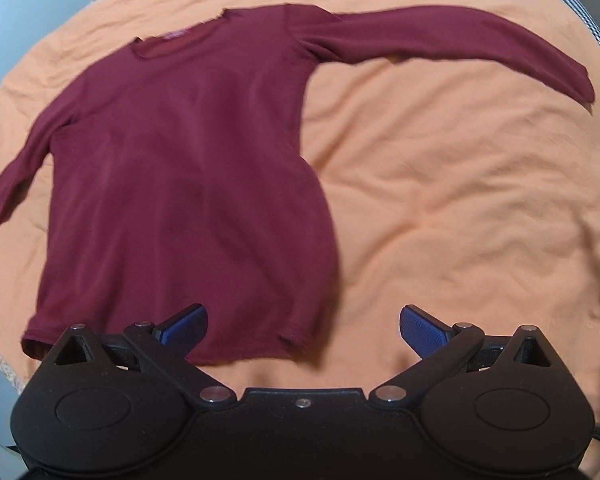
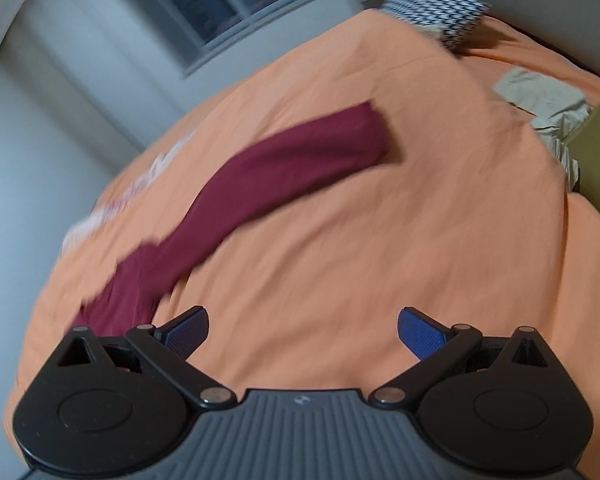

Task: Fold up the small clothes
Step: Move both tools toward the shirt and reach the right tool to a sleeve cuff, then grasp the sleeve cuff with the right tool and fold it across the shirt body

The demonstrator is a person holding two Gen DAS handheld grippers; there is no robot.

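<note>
From the left wrist camera, one maroon long-sleeved top (image 1: 188,168) lies flat and face up on the orange bedspread (image 1: 460,208), both sleeves spread outward. The left gripper (image 1: 303,322) hovers above the hem, jaws wide apart and empty. No fold looks started.

From the right wrist camera, the right gripper (image 2: 303,322) hangs spread and empty near one sleeve (image 2: 284,168). The next move probably calls for pinching that cuff and carrying it across the body.
</note>
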